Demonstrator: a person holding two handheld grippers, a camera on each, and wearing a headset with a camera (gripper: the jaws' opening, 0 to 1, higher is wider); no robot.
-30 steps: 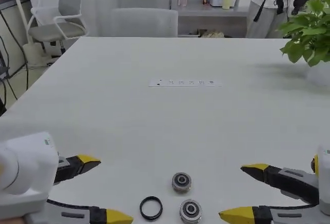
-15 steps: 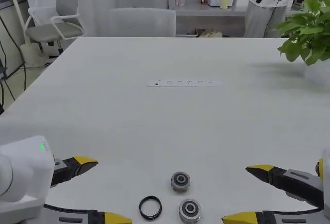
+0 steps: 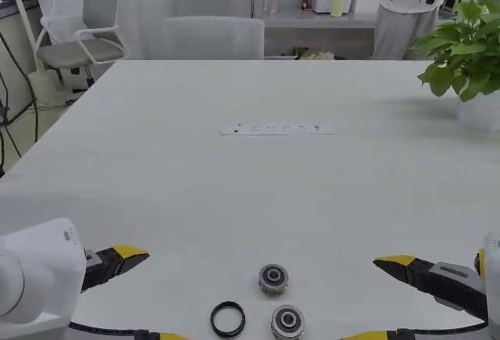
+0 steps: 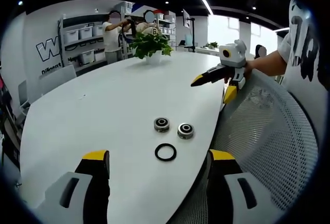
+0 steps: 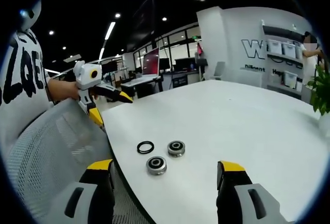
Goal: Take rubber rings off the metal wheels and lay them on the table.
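Head view: I've got both grippers wide open, nothing held. L gripper (image 3: 156, 297) sits left of the parts, R gripper (image 3: 361, 299) to the right, both at the worktop (image 3: 258, 184) near edge. Ring (image 3: 228, 318) lies flat, loose, just beside near wheel (image 3: 287, 321) on the L side. Far wheel (image 3: 273, 278) sits just behind. All 3 lie btwn the grippers, touching neither.

left tool (image 3: 152, 297), right tool (image 3: 361, 299), lower jaws cropped

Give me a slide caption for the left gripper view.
Open left gripper faces two round metal wheels and a loose black rubber ring on the white table.
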